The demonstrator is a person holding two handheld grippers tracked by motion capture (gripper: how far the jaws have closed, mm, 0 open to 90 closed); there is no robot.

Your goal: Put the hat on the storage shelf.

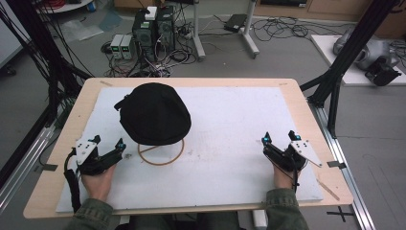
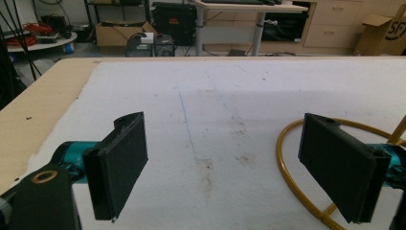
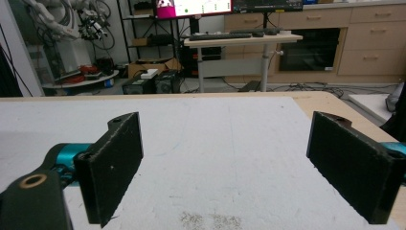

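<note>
At the near edge of the pale wooden table (image 1: 57,139), two sleeved forearms are seen, each hand holding a black two-jaw gripper. The left gripper (image 1: 109,143) is rested on the white foam mat (image 1: 230,134) at its near left corner, jaws spread wide apart and holding nothing. In the left gripper view (image 2: 225,167) bare stained mat lies between the jaws, and the arc of a thin tan wooden ring (image 2: 287,167) is seen just beside the right-hand jaw; contact cannot be judged. The right gripper (image 1: 280,139) is rested near the mat's near right corner, likewise released, with empty mat between its jaws in the right gripper view (image 3: 225,163).

Just beyond the left gripper, the ring (image 1: 161,154) lies flat on the mat, a straight stick crossing it. A black rounded fabric cap (image 1: 154,113) sits over the ring's far part, left of the mat's centre and well apart from the right gripper.

Beyond the table, computer towers (image 1: 153,28) and loose cables are noted on the floor.
</note>
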